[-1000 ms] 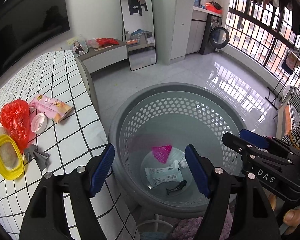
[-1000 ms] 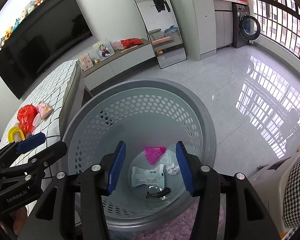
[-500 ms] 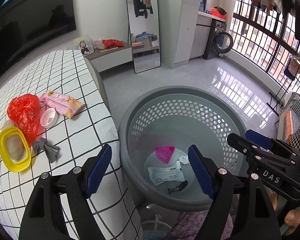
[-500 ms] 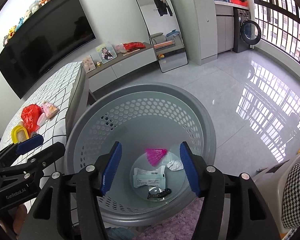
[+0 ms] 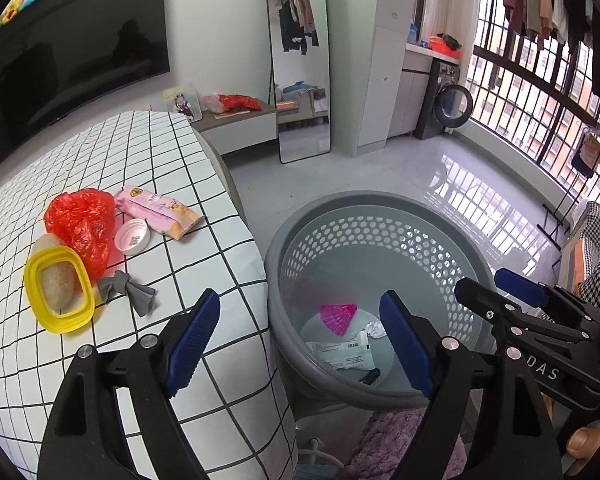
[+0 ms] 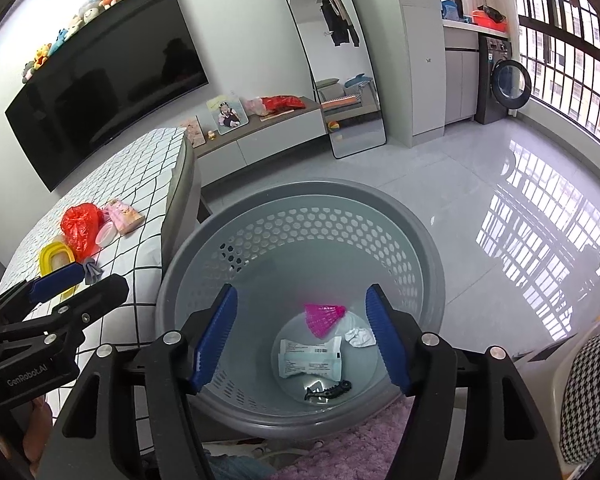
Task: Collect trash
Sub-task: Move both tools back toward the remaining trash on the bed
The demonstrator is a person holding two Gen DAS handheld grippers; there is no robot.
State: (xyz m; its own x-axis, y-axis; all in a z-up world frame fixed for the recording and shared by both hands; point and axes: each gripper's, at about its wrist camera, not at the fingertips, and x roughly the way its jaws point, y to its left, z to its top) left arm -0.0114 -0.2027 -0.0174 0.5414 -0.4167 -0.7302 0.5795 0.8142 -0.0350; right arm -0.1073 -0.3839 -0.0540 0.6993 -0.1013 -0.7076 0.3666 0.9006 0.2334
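A grey perforated basket (image 5: 380, 208) (image 6: 300, 196) stands on the floor beside the checked bed. At its bottom lie a pink fan-shaped piece (image 6: 324, 317), a white wrapper (image 6: 310, 360), a crumpled white scrap (image 6: 359, 337) and a small black clip (image 6: 327, 391). On the bed sit a red plastic bag (image 5: 82, 222), a pink snack packet (image 5: 158, 212), a white lid (image 5: 132, 237), a yellow-rimmed container (image 5: 58, 288) and a grey rag (image 5: 126, 290). My left gripper (image 5: 300, 334) hangs over the bed edge and basket rim, jaws opening, nothing between them. My right gripper (image 6: 302, 332) hovers above the basket, jaws opening and empty.
The checked bedspread (image 5: 100, 152) fills the left. A purple rug (image 6: 352, 452) lies under the basket's near side. A TV (image 6: 108, 80), a low cabinet (image 6: 260, 136), a standing mirror (image 6: 340, 60) and a washing machine (image 6: 504, 80) line the far walls. Glossy floor (image 6: 480, 208) stretches right.
Both grippers have lifted and drawn back from the basket, which now looks smaller and lower. Their jaws have spread wider. More of the bed shows in the left wrist view.
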